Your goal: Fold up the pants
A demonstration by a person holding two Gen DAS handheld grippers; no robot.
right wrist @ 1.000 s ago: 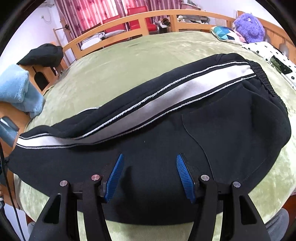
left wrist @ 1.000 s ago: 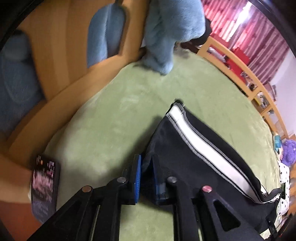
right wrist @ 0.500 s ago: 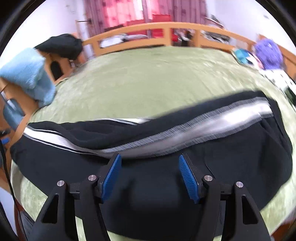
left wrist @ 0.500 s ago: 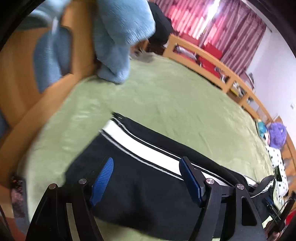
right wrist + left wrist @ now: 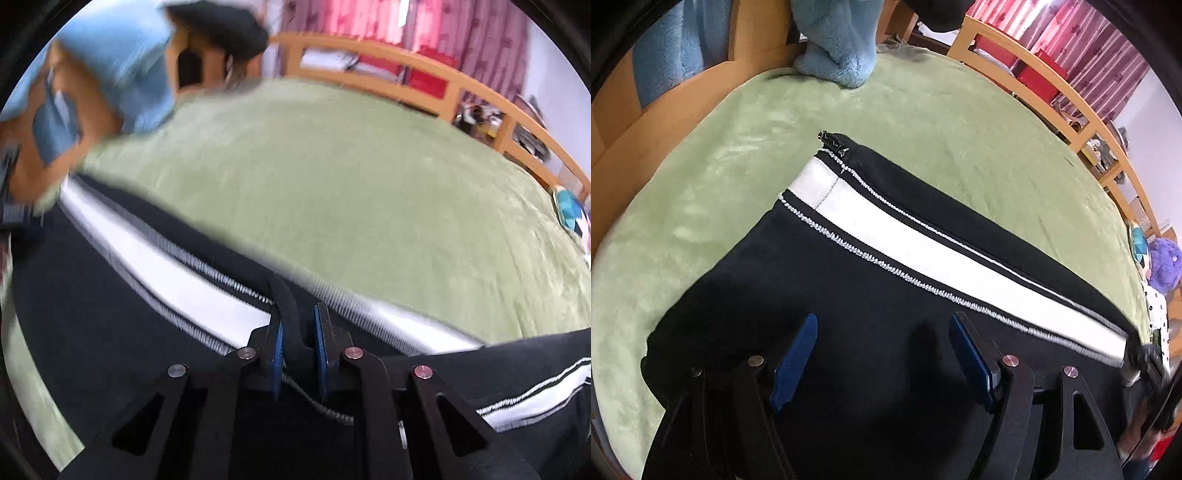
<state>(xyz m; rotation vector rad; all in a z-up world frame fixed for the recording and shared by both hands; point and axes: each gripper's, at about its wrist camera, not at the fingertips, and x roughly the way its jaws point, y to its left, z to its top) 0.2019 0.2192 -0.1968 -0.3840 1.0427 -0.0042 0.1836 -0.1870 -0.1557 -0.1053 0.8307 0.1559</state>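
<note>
Black pants [image 5: 871, 291] with a white side stripe lie flat on the green bed cover [image 5: 923, 122]; the leg hem with a small zipper is at the upper left. My left gripper [image 5: 882, 332] is open and empty above the black cloth near the hem end. In the blurred right wrist view my right gripper [image 5: 297, 321] is shut on a raised fold of the pants [image 5: 110, 332] beside the white stripe.
A blue fluffy towel [image 5: 842, 48] hangs at the bed's far corner by the wooden headboard [image 5: 683, 96]. A wooden rail [image 5: 1052, 85] runs along the far side, with red curtains behind. A purple plush toy [image 5: 1163, 266] sits at the right edge.
My left gripper, shut on the pants hem a second ago, has let go and opened. My right gripper has swung left and closed on a fold of the pants.
</note>
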